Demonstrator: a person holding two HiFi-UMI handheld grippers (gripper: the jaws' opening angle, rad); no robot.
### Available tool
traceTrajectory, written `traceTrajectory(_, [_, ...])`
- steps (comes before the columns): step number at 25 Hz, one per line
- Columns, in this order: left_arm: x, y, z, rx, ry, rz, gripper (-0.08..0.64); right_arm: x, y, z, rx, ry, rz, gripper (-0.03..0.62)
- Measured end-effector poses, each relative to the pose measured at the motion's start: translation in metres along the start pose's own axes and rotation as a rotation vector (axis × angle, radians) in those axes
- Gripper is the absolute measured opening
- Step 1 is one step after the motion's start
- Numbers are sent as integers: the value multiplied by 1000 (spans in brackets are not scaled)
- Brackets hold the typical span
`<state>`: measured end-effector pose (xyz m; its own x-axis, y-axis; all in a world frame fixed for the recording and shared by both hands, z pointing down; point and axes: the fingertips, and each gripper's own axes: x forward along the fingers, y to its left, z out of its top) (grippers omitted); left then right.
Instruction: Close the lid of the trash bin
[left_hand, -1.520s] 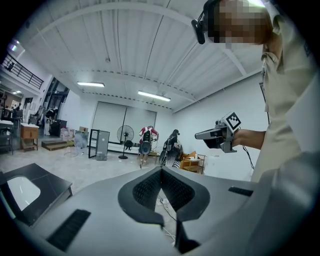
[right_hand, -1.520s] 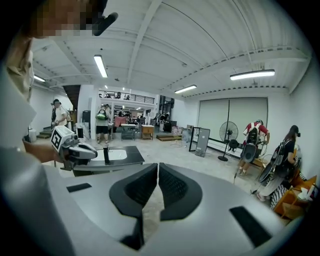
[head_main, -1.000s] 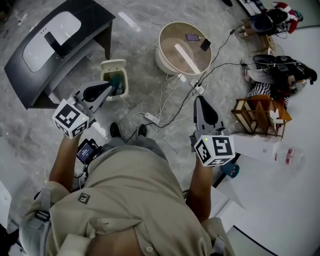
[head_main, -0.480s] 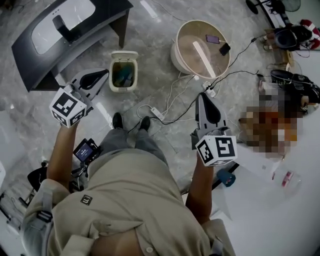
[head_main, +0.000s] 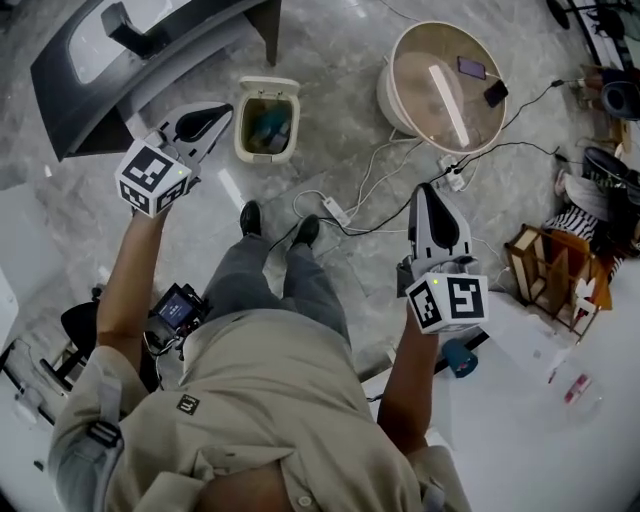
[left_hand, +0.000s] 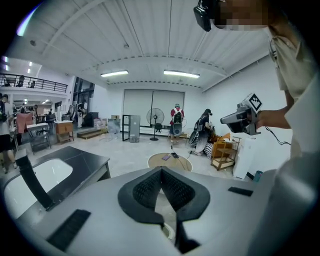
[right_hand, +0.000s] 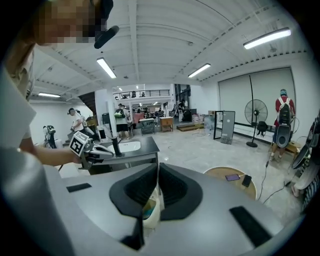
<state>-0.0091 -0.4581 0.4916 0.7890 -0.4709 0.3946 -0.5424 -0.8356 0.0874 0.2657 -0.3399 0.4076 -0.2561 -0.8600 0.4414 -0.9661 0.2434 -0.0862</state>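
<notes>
The left claw (head_main: 220, 113) is pressed together on nothing, just beside the trash bin (head_main: 243, 130) on the floor. The right claw (head_main: 428, 192), likewise closed and empty, hangs well apart. The lid (head_main: 272, 86) stands open, so the closing looks undone.

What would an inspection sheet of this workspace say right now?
Surface: grey marble floor.
Job's things: trash bin, lid open, contents showing.
Clutter: round table with phones; wooden rack.
Grippers: left gripper and right gripper, fingers together, both empty, clear of the bin.
Cables: white cables and power strip on the floor.
Surroundings: dark counter with sink; standing fan.
</notes>
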Motion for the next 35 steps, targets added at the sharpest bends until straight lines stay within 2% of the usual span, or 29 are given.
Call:
traceTrajectory(19, [155,94,-124,-67,181,27,14,65,-48,-110,81,201,-4,28])
traceTrajectory(27, [200,130,-189,-124,272,56,15,81,-57,-150,114,274,-14,28])
traceTrajectory(35, [220,140,-238,-155,354,65,15,91,-56,-184,138,325,-4,28])
